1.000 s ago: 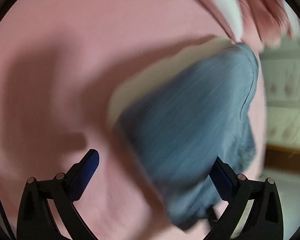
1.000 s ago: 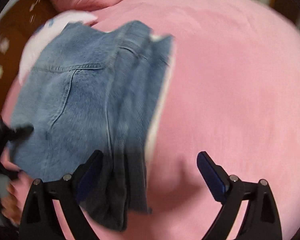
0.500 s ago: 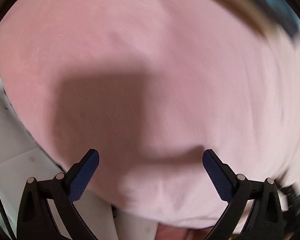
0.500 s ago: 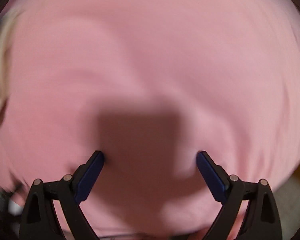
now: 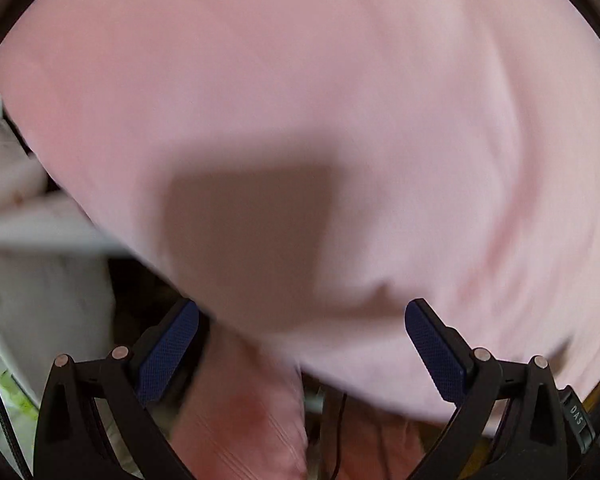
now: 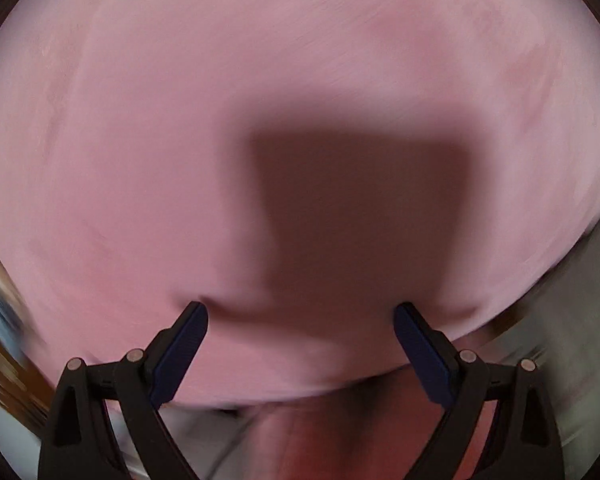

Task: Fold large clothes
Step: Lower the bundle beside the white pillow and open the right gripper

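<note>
The left gripper (image 5: 302, 320) had its jaws spread wide with nothing between them, the blue pads (image 5: 168, 356) apart at roughly 7 and 5 o'clock of the left wrist view. A pink bed cover (image 5: 300, 80) filled most of that view from 9 o'clock round through 12 to 4 o'clock, blurred, with a square dark shadow (image 5: 248, 220) of the tool lying on it near the centre. The cover's edge ran from 9 o'clock down toward 5 o'clock, passing just in front of the fingertips. Beyond that edge, at 8 to 9 o'clock, sat something white (image 5: 40, 280), too smeared to tell what it was. At 6 o'clock, below the edge, hung a darker pink fabric (image 5: 252, 420) with ribbed lines; whether it belonged to the cover could not be told.

The right gripper (image 6: 300, 314) also stood wide, holding nothing, its blue pads (image 6: 180, 356) at 7 and 5 o'clock. Its fingertips looked to be touching or just above the pink bed cover (image 6: 300, 60), which filled nearly the whole right wrist view. A dark square shadow (image 6: 360, 208) lay on the cover at the centre. The cover's near edge curved across at 6 o'clock, with a reddish-pink fabric (image 6: 320, 440) below it.

The large garment to be folded appeared in neither view
</note>
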Demonstrator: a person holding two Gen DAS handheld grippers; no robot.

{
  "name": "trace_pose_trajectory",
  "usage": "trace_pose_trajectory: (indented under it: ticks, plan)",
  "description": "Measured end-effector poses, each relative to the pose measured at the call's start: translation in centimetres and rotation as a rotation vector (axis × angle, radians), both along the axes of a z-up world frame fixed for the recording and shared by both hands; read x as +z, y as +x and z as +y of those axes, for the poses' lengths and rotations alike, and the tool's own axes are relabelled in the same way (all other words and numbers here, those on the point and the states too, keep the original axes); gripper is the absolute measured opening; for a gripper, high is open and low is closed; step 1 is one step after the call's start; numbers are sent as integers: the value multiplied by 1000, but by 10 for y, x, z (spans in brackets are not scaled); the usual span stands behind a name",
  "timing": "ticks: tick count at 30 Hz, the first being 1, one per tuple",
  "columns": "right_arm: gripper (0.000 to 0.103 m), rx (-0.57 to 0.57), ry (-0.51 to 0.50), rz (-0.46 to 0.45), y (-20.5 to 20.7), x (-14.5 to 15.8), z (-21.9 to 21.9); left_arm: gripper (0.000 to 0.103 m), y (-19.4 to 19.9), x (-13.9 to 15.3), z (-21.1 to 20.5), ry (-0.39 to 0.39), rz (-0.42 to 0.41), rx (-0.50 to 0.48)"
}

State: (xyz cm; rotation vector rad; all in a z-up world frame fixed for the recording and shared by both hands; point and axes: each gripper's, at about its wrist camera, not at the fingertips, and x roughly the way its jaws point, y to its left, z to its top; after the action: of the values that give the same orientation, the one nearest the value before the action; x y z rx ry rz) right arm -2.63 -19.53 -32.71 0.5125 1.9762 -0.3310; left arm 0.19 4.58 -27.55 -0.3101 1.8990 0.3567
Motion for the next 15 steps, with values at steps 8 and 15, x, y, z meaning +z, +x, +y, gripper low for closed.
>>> trace_pose_trajectory:
  ticks: [8,15]
  plan:
    - [95,246,-174,-335,-68,103,-44,102,-29,53,-139,52,-150,-565]
    - [95,226,-143,-695,-53,204,-45,102,-18,212,-118,129,-605,-564]
